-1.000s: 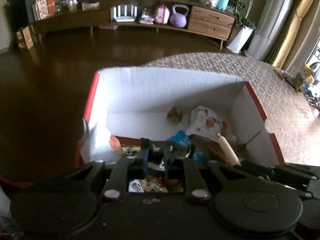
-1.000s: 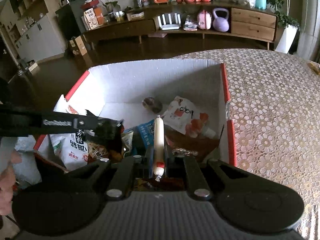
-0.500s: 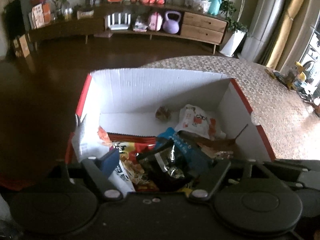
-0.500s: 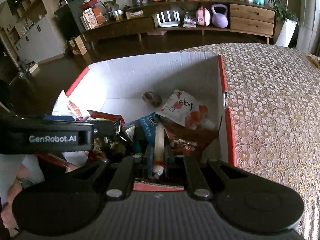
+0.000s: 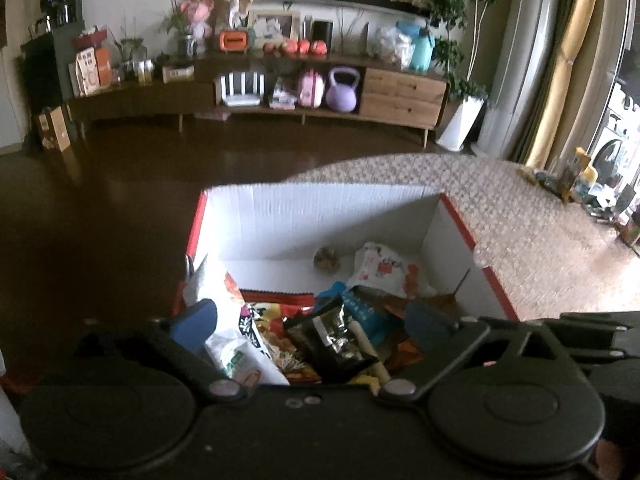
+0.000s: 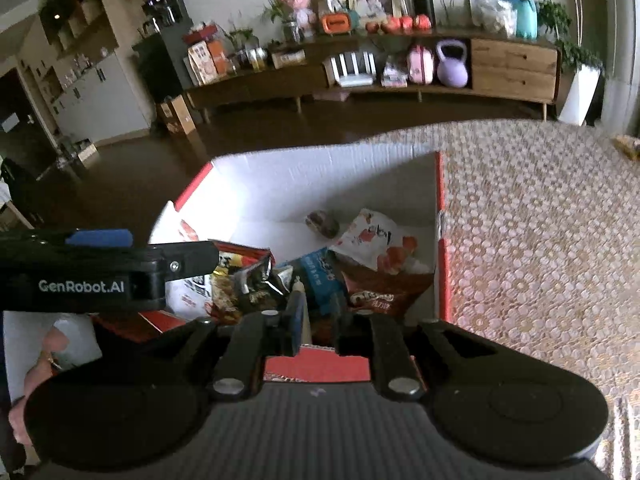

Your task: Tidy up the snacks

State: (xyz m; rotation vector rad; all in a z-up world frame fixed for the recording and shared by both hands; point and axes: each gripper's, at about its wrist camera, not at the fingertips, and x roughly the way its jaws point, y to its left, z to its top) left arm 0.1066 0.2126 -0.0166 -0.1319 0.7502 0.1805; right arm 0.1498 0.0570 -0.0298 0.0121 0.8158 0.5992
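A white cardboard box with red edges [image 5: 320, 216] holds several snack packets. In it lie a black foil packet [image 5: 330, 336], a pale sausage stick [image 5: 366, 344], a blue packet [image 5: 366, 312], a white packet with red print [image 5: 380, 270] and a round brown snack [image 5: 326, 258]. My left gripper [image 5: 312, 320] is open and empty above the box's near side. My right gripper [image 6: 318, 312] is open above the box [image 6: 320, 176]; the sausage stick [image 6: 301, 304] lies loose beside its left finger. An orange-brown packet [image 6: 384, 288] sits by the box's right wall.
The box stands on a table with a lace-pattern cloth [image 6: 540, 220]. The left gripper's body [image 6: 104, 272] crosses the left of the right wrist view, with a hand [image 6: 40, 376] below it. A dark floor and a long sideboard [image 5: 320, 92] lie beyond.
My left gripper opened and dropped the black foil packet into the box. My right gripper opened and released the sausage stick onto the pile. Both grippers rose and pulled back.
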